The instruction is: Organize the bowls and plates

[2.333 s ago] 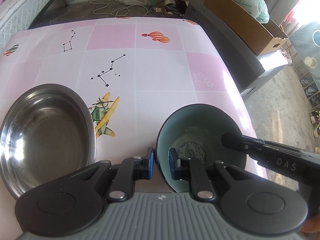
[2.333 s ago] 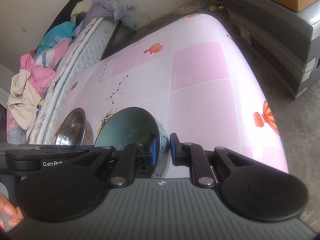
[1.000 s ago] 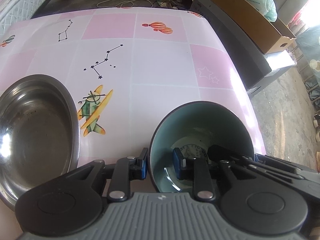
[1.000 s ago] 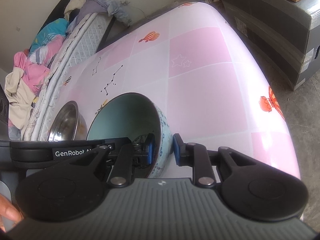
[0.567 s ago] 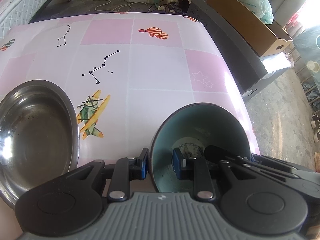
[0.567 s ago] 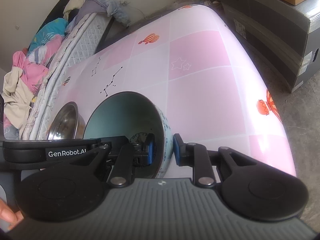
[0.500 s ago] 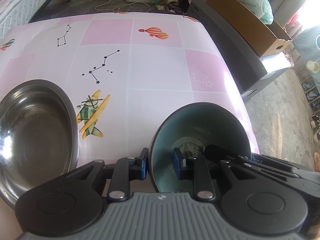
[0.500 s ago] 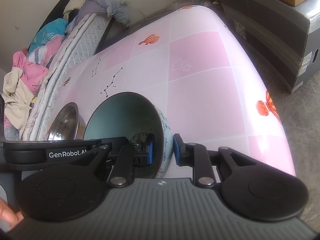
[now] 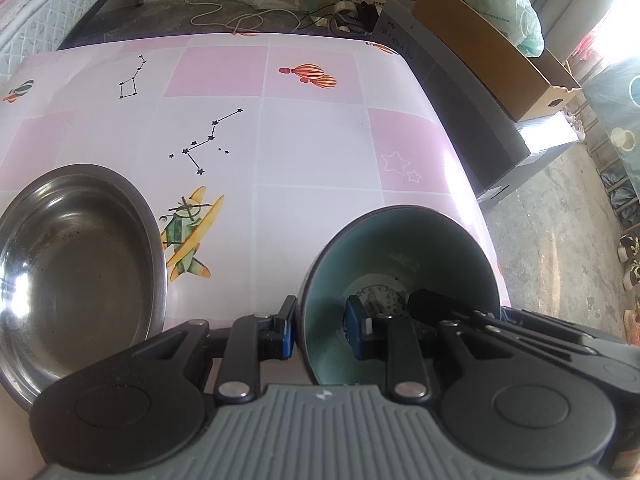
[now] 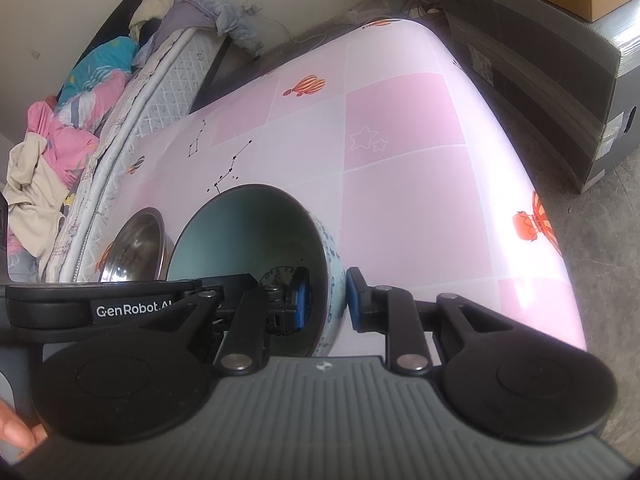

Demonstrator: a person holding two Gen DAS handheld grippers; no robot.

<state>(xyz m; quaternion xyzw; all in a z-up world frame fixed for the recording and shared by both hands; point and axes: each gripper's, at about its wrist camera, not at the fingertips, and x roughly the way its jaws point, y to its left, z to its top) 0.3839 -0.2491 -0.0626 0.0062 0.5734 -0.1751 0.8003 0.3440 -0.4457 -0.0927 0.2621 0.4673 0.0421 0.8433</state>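
Pink checked tablecloth (image 9: 320, 152) with printed planes and constellations covers the table. Near its right edge a teal-lined ceramic bowl (image 9: 400, 248) is clamped at opposite rims by the left gripper (image 9: 320, 330) and right gripper (image 10: 326, 300). Left of it sits a round steel bowl (image 9: 68, 264).

"GenRobot.AI" on the left hand-held gripper (image 10: 316, 302)

left gripper (image 9: 320, 330): clamped, angled down | right gripper (image 10: 326, 300): clamped, angled down
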